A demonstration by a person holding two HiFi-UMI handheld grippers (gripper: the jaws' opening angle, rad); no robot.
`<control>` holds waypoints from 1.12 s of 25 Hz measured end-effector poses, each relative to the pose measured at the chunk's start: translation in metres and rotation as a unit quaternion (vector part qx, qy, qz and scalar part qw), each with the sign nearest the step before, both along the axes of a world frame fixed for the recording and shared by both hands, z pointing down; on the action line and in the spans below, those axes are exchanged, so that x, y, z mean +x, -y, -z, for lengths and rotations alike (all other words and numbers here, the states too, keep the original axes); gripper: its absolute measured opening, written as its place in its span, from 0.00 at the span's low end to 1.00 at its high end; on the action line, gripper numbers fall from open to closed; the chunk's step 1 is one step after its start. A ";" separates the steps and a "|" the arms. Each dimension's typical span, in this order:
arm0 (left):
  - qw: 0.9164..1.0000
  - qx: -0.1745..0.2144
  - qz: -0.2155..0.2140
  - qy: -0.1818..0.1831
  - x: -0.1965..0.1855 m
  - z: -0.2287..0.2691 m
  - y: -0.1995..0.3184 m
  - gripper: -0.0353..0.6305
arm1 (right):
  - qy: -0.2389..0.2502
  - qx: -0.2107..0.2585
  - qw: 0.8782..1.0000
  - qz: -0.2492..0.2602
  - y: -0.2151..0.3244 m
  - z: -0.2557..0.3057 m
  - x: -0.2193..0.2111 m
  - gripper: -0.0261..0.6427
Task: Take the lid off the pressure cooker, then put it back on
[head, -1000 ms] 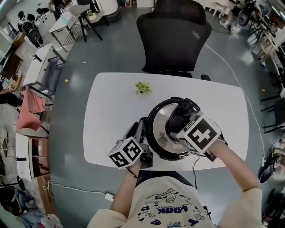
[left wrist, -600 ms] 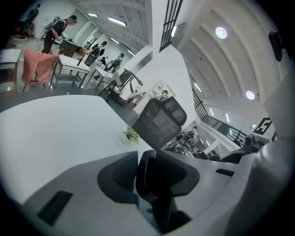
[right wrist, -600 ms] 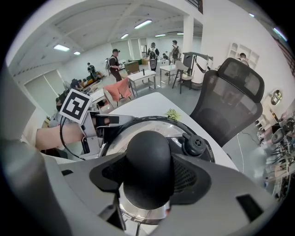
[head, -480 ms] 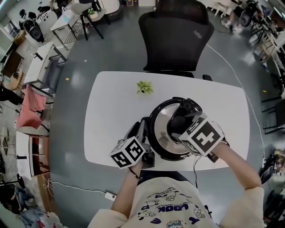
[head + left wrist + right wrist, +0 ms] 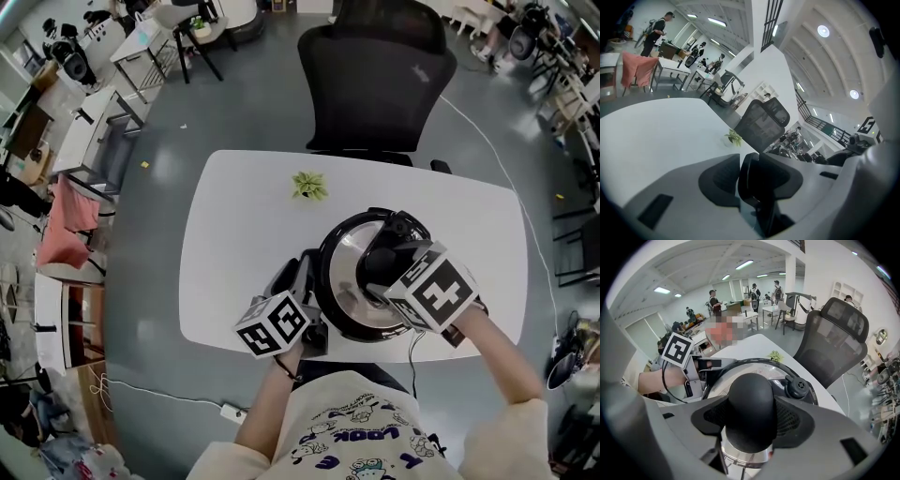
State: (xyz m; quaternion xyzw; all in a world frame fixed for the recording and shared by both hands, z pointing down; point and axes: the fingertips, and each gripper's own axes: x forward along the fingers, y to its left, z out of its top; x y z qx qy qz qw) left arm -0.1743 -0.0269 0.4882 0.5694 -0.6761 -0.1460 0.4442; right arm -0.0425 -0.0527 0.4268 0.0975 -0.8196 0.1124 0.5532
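Left gripper (image 5: 296, 281) sits at the cooker's (image 5: 328, 305) left side, its jaws clamped on a flat black handle (image 5: 749, 171) that sticks out from the pot. The handle stands edge-on between the two grey pads, and both pads press on it.

At the centre is the cooker itself, on a white table (image 5: 234, 225) and close to the table's near edge. It is a round pot with a black rim. Its lid (image 5: 345, 267) is shiny steel, slightly domed, and appears to lie flat and seated on the pot. A small black valve (image 5: 798, 386) stands on the lid just beside the knob. Beyond the cooker, a small green plant (image 5: 309, 185) rests on the table, and a black chair (image 5: 375, 75) stands past the far edge.

Right gripper (image 5: 382, 267) comes down steeply onto the cooker's top. Its jaws are closed around the lid's rounded black knob (image 5: 751, 408), which fills the space between the pads.

Both grips look set with the lid on the pot. This could be the start of taking the lid off or the end of putting it back; the pictures do not say which. If removal is next, the move likely calls for bracing the handle, turning the knob to unlock the lid, then lifting it straight up.
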 end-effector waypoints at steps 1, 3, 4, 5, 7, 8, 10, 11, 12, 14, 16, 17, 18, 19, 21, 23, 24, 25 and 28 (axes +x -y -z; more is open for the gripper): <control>1.000 0.000 0.001 0.001 0.000 0.000 0.000 0.26 | 0.001 -0.002 1.000 -0.001 0.000 0.001 0.000 0.48; 1.000 0.001 0.003 0.002 0.000 -0.001 0.000 0.26 | 0.005 -0.004 1.000 -0.002 0.000 0.003 0.000 0.48; 1.000 0.001 0.003 0.003 0.000 -0.001 0.000 0.26 | 0.007 -0.004 1.000 -0.003 0.001 0.004 0.000 0.48; 1.000 0.001 0.003 0.003 0.000 -0.001 0.000 0.26 | 0.008 -0.003 1.000 -0.004 0.001 0.006 0.001 0.48; 1.000 0.001 0.002 0.003 0.000 -0.001 0.000 0.26 | 0.011 -0.003 1.000 -0.006 0.002 0.011 0.002 0.48; 1.000 0.001 0.001 0.003 0.000 -0.001 0.000 0.26 | 0.012 -0.002 1.000 -0.008 0.002 0.013 0.003 0.48; 1.000 0.001 0.000 0.006 -0.001 0.000 -0.001 0.26 | 0.012 0.001 1.000 -0.008 0.002 0.017 0.004 0.48; 1.000 0.001 -0.001 0.008 -0.001 0.000 -0.001 0.26 | 0.012 0.003 1.000 -0.008 0.001 0.018 0.005 0.48; 1.000 0.000 -0.002 0.010 -0.001 0.001 -0.001 0.26 | 0.012 0.005 1.000 -0.008 0.000 0.019 0.005 0.48; 1.000 0.001 -0.003 0.013 0.000 0.001 0.000 0.26 | 0.013 0.005 1.000 -0.010 -0.001 0.020 0.006 0.48; 1.000 0.001 -0.004 0.012 0.000 0.001 0.000 0.26 | 0.016 0.001 1.000 -0.014 -0.002 0.020 0.005 0.48; 1.000 0.001 -0.005 0.012 0.000 0.000 0.000 0.26 | 0.019 -0.001 1.000 -0.017 -0.002 0.020 0.005 0.48; 1.000 0.001 -0.006 0.013 0.000 0.000 0.000 0.26 | 0.021 -0.003 1.000 -0.020 -0.002 0.020 0.005 0.48; 1.000 0.001 -0.008 0.014 0.000 0.000 0.001 0.26 | 0.024 -0.005 0.999 -0.025 -0.001 0.020 0.005 0.48; 1.000 0.002 -0.011 0.016 -0.001 -0.001 0.002 0.26 | 0.028 -0.009 0.999 -0.033 0.001 0.020 0.006 0.48; 1.000 0.002 -0.015 0.021 -0.001 -0.001 0.002 0.26 | 0.031 -0.008 0.999 -0.040 0.002 0.021 0.007 0.48; 1.000 0.001 -0.018 0.024 -0.001 -0.001 0.002 0.26 | 0.033 -0.005 0.998 -0.044 0.003 0.022 0.007 0.48; 0.999 0.001 -0.021 0.027 0.000 -0.001 0.001 0.26 | 0.035 -0.002 0.998 -0.048 0.005 0.024 0.008 0.48; 0.999 -0.001 -0.031 0.037 0.000 -0.001 0.002 0.26 | 0.044 0.005 0.997 -0.063 0.012 0.032 0.013 0.48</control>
